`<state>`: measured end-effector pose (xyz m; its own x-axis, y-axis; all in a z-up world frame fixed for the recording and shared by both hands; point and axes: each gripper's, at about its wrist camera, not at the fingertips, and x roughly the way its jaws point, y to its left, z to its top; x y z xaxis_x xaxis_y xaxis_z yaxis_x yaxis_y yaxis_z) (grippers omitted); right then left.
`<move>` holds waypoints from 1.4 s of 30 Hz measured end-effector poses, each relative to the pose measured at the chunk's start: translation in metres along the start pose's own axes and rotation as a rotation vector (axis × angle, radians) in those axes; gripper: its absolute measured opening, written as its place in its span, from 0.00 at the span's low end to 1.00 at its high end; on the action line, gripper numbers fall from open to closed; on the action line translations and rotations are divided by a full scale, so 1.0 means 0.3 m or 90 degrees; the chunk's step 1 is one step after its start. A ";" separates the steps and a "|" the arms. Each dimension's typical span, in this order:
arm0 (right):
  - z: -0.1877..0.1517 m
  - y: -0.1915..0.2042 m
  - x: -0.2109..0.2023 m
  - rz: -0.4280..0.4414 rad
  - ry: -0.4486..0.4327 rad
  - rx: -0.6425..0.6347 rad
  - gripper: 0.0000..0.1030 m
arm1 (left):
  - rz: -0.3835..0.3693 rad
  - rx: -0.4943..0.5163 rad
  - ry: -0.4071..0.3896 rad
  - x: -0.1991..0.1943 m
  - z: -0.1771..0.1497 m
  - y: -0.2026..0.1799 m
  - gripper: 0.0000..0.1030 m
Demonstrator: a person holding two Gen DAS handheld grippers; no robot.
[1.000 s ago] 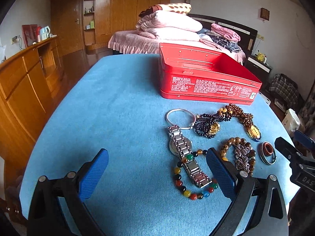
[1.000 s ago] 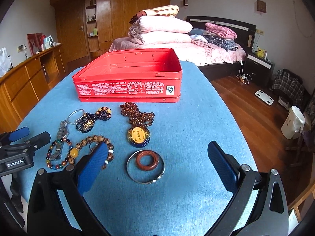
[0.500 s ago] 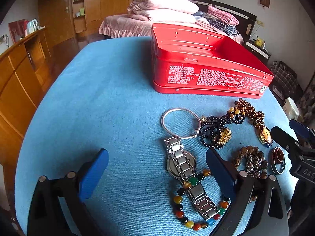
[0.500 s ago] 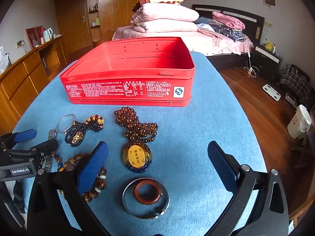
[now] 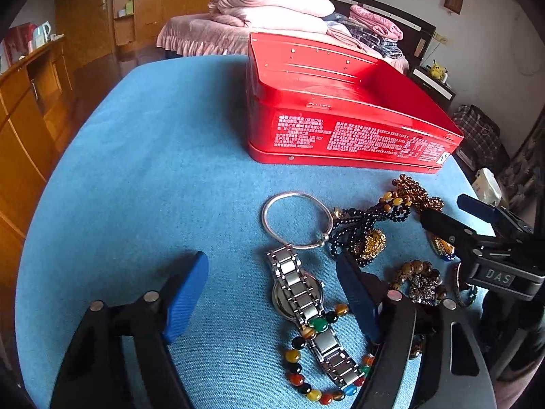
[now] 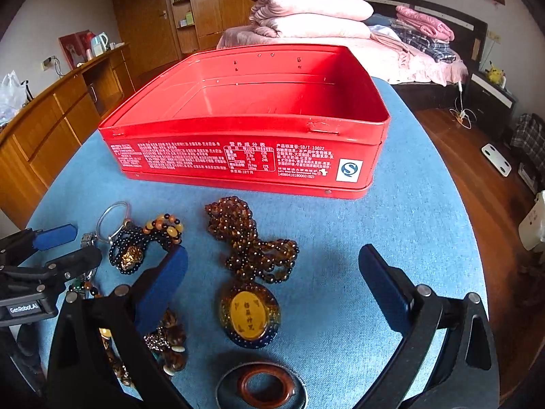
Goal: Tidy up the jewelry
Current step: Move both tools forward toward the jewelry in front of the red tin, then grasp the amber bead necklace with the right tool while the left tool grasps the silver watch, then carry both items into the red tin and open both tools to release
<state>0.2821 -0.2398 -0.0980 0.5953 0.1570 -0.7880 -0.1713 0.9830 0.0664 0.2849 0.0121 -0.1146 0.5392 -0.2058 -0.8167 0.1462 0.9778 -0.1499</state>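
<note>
An open, empty red tin stands at the back of the blue table. Jewelry lies in front of it. In the left wrist view: a silver bangle, a steel watch, a multicolour bead bracelet, black beads with a gold charm. In the right wrist view: a brown bead necklace with an amber pendant, and a red ring inside a metal bangle. My left gripper is open over the watch. My right gripper is open over the pendant. Both are empty.
The round table's blue cloth ends close on the right, with wooden floor below. Wooden cabinets stand at the left. A bed with stacked bedding lies behind the tin.
Both grippers have moved forward and lower toward the jewelry and the tin. The watch now sits between the left fingers, the pendant between the right. Both stay open.
</note>
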 end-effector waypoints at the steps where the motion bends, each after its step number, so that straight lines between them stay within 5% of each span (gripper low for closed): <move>1: 0.002 -0.001 0.009 0.003 0.008 -0.001 0.85 | -0.003 0.000 0.002 0.000 0.003 0.001 0.74; 6: 0.010 0.008 0.027 -0.006 0.020 -0.004 0.77 | 0.015 0.005 -0.002 0.008 0.005 -0.012 0.65; 14: 0.001 0.020 0.023 -0.030 0.016 -0.008 0.50 | 0.007 -0.005 -0.007 0.007 0.008 -0.016 0.23; 22: -0.014 -0.022 -0.025 0.012 0.004 0.040 0.27 | -0.023 -0.029 -0.023 -0.023 0.019 0.000 0.18; 42: 0.114 -0.035 -0.256 0.050 -0.112 0.050 0.22 | -0.081 -0.026 -0.175 -0.222 0.187 -0.077 0.17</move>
<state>0.2649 -0.2590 -0.0171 0.7118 0.2413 -0.6596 -0.1653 0.9703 0.1765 0.2920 0.0010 -0.0255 0.7240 -0.3235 -0.6093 0.1958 0.9433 -0.2682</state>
